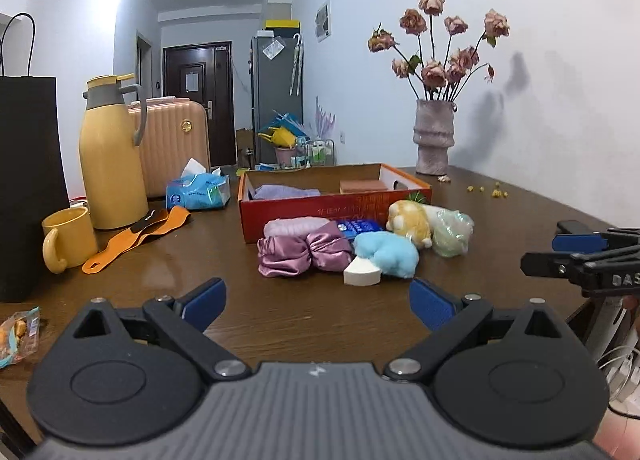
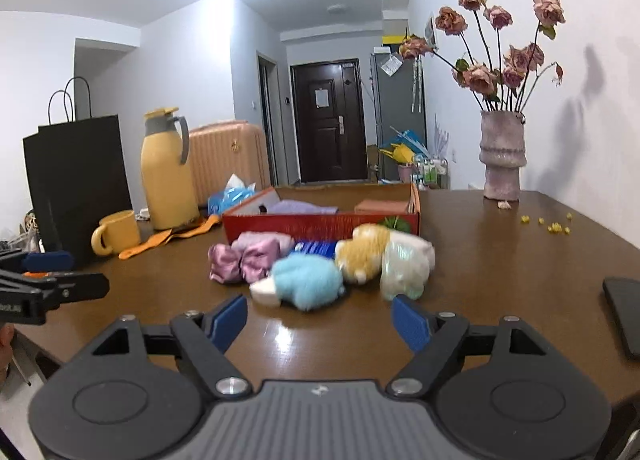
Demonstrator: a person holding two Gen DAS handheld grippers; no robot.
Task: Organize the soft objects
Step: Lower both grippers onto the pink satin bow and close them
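From the left wrist camera, the left gripper [image 1: 318,302] hangs low over the dark brown wooden table [image 1: 160,272] with its blue-padded fingers spread wide and nothing between them, aimed at a cluster of soft things lying just in front of the red cardboard box [image 1: 320,216]. That cluster holds a shiny mauve satin bundle [image 1: 304,254], a pale lilac folded cloth [image 1: 294,226] behind it, a fluffy light-blue plush [image 1: 386,254] resting against a white wedge-shaped sponge [image 1: 362,272], a yellow and white plush toy [image 1: 412,220], and a pale green item in crinkly clear wrap [image 1: 452,234]. The box is open-topped and already contains a lavender cloth [image 1: 286,191] and a brown block [image 1: 364,185], so it is probably the collecting place, which would explain why the loose pieces sit gathered at its front wall. The right gripper [image 1: 552,250] shows at the right edge; its opening cannot be judged from here. A yellow thermos jug [image 1: 112,164], yellow mug [image 1: 70,238] and vase of dried roses [image 1: 434,136] stand well apart from the pile. From the right wrist camera, the right gripper [image 2: 320,324] is likewise splayed and empty, facing the blue plush [image 2: 308,280] and the wrapped green item [image 2: 402,270], which lie nearest its fingers. The left gripper [image 2: 52,276] enters at the left edge. Both tools look poised for a first pick; nothing is gripped yet.
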